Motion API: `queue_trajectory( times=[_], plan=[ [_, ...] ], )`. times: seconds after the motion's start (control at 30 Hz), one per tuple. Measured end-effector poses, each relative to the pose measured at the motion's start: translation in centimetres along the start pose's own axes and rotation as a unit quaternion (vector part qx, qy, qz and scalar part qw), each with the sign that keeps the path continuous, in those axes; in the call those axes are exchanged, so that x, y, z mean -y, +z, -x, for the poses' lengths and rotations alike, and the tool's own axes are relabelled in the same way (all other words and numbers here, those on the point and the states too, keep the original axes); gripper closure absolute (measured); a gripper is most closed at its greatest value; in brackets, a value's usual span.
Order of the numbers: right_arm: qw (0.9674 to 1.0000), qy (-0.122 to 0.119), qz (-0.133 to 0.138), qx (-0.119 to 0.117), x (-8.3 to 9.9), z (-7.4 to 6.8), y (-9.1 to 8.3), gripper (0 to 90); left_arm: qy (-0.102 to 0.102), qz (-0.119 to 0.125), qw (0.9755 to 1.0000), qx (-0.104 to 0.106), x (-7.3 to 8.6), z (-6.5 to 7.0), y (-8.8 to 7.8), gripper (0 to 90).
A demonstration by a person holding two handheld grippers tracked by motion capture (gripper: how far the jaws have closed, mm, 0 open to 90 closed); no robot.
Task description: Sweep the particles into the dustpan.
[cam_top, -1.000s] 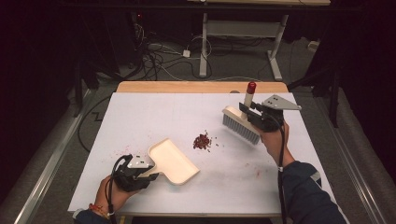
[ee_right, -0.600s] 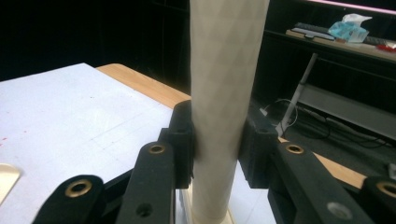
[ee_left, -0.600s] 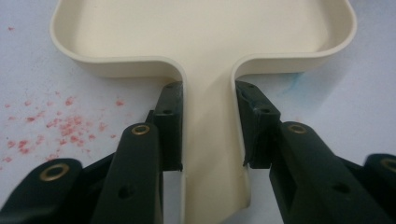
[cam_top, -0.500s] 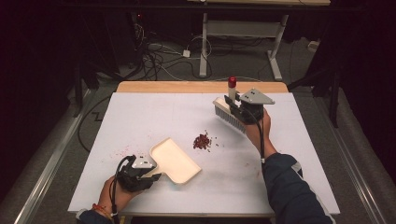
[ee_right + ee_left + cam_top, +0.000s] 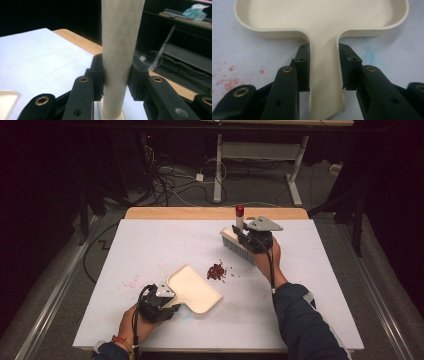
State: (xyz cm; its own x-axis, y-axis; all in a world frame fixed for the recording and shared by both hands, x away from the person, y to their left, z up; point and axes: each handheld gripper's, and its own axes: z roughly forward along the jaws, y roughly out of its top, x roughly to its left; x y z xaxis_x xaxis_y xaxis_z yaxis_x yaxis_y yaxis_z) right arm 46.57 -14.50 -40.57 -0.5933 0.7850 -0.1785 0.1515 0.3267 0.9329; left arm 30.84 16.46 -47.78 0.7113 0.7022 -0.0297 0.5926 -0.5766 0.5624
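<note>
The white rectangular table top (image 5: 150, 240) carries all the work, with bare surface on every side of it and the far wooden edge well beyond. The cream plastic dustpan (image 5: 195, 289) lies flat toward the near left, its open mouth turned toward the centre and its handle running back to the left gripper (image 5: 167, 306), whose jaws are clamped on that handle (image 5: 324, 82). The cream hand brush with grey bristles and a red-capped handle (image 5: 239, 242) hangs beyond the table's centre, handle upright, gripped by the right gripper (image 5: 246, 236) — its jaws pressed on the shaft (image 5: 120, 62). The small pile of dark red crumbs (image 5: 216, 271) sits between the two: just beside the pan's mouth, nearer than the bristles. A sweep would run from brush toward pan — along that line the surface is unobstructed.
</note>
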Motion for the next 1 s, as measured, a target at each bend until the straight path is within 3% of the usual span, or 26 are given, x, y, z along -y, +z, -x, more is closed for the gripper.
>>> queue_trajectory(
  times=[0.27,0.33,0.47,0.6,1.0],
  plan=[
    [0.9995,-0.004,0.006,-0.032,0.4,-2.1,-0.5,69.5,-0.002,-0.005,1.0000,-0.005,-0.8,0.1,0.6,63.6],
    [0.9987,-0.001,0.013,-0.050,0.5,-3.0,-0.9,69.5,-0.005,-0.004,1.0000,-0.004,-0.9,0.1,0.6,63.6],
    [0.9986,-0.001,0.018,-0.050,0.7,-4.0,-1.3,69.3,-0.012,0.000,0.9999,-0.001,-1.0,0.0,0.7,63.5],
    [0.9977,0.002,0.020,-0.065,0.8,-4.9,-1.7,69.0,-0.013,-0.002,0.9999,-0.002,-1.4,0.0,0.9,63.5],
    [0.9959,0.028,0.026,-0.082,0.9,-7.3,-2.6,68.5,-0.021,-0.005,0.9997,-0.008,-3.0,0.6,2.1,63.5]
  ],
)
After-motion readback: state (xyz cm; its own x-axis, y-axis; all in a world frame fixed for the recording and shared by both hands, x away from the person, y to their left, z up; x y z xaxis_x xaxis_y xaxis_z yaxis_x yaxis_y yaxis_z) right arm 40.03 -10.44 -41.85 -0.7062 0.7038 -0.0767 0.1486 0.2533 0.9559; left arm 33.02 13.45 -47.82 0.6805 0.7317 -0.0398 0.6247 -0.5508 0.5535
